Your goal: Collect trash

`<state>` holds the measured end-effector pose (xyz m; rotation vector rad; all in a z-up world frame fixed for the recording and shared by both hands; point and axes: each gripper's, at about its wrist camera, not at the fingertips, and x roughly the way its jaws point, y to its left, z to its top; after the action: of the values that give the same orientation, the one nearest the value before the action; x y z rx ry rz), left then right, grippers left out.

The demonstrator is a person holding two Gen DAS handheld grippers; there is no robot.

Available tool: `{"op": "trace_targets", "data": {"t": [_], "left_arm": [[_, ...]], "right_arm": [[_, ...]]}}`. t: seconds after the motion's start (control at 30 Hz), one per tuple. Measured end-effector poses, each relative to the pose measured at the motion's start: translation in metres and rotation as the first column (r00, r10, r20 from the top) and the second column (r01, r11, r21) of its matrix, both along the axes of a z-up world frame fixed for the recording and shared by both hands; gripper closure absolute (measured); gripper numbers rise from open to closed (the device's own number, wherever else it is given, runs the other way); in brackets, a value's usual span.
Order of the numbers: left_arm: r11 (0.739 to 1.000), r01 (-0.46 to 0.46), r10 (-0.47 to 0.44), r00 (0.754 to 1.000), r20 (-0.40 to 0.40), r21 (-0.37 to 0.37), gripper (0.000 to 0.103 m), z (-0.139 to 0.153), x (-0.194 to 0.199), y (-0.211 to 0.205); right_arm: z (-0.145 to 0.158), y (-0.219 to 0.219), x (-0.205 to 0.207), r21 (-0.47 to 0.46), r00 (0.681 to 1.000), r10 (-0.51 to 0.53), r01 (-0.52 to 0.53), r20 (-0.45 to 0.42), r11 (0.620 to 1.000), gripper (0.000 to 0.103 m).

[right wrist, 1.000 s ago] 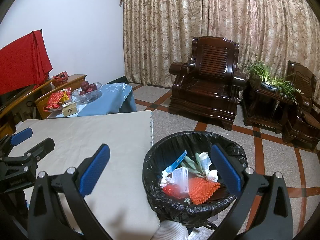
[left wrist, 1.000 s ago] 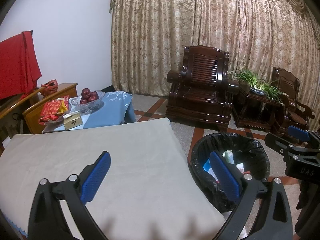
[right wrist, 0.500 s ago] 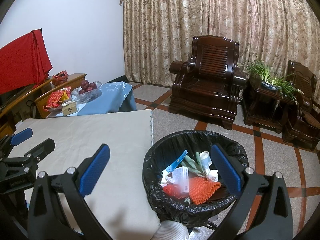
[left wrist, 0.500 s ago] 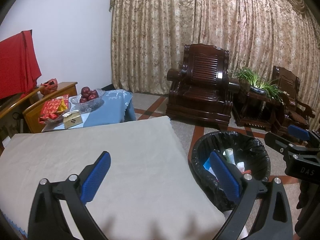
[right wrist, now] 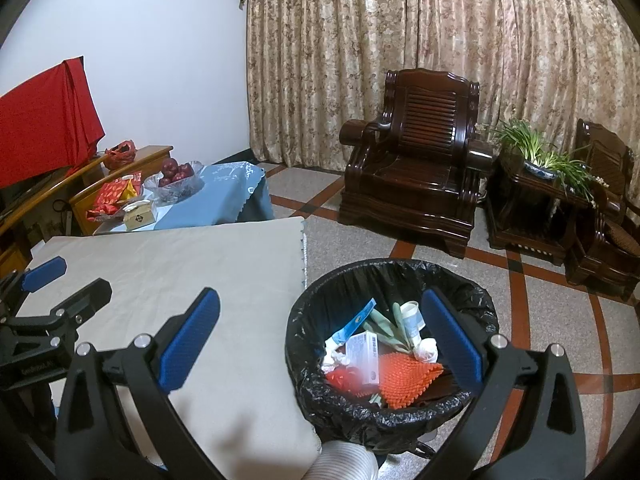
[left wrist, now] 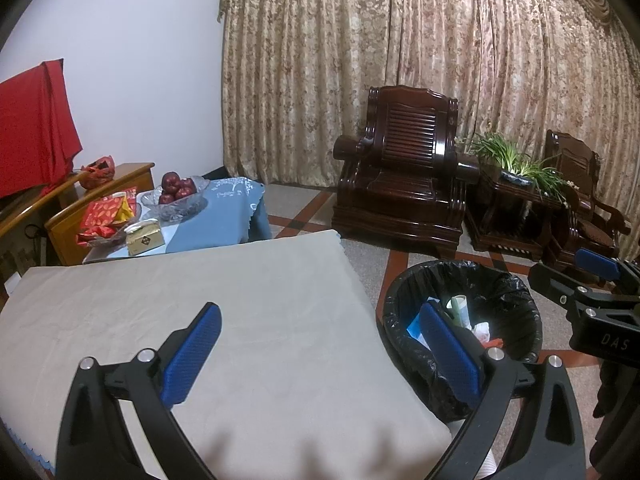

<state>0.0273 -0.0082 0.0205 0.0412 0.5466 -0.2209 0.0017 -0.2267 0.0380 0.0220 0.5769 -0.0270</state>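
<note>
At the far left a red cloth (right wrist: 44, 120) is hanging over a wooden cabinet (right wrist: 120, 176). Beside it a low surface under a blue cloth (right wrist: 224, 196) is carrying red snack packets (right wrist: 114, 196), a small gold box (right wrist: 139, 215) and a glass bowl of red apples (right wrist: 174, 178).

In front of that, a surface covered with a beige cloth (left wrist: 200, 304) is lying bare. The left hand-held gripper (left wrist: 320, 354) is hanging over its near right part with its blue pads (left wrist: 192, 354) spread wide, holding nothing.

Just beside the beige surface's right edge, a bin lined with a black bag (right wrist: 394, 346) is standing on the tiled floor (right wrist: 540, 320). The collected trash is sitting inside it: an orange mesh piece (right wrist: 404, 378), a white box (right wrist: 362, 356), a blue-and-white wrapper (right wrist: 352, 324), crumpled white paper (right wrist: 426, 350) and something red (right wrist: 340, 380).

The right hand-held gripper (right wrist: 320, 354) is hovering at the bin's near rim, fingers (right wrist: 452, 344) wide apart and gripping nothing, one pad over the beige surface and the other over the bin.

Farther back a dark wooden armchair (right wrist: 416, 160) is standing before patterned curtains (right wrist: 420, 40), then a side table with a green plant (right wrist: 536, 148), and a second chair (right wrist: 608, 208) at the right edge.
</note>
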Motion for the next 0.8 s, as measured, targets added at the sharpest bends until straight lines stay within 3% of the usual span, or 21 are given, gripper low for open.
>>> {"op": "trace_targets", "data": {"t": [0.8], "left_arm": [[1.000, -0.001, 0.001, 1.000, -0.003, 0.003, 0.006, 0.0003, 0.0002, -0.0018]], "right_arm": [[0.0004, 0.0002, 0.0022, 0.000, 1.000, -0.001, 0.001, -0.002, 1.000, 0.005]]}}
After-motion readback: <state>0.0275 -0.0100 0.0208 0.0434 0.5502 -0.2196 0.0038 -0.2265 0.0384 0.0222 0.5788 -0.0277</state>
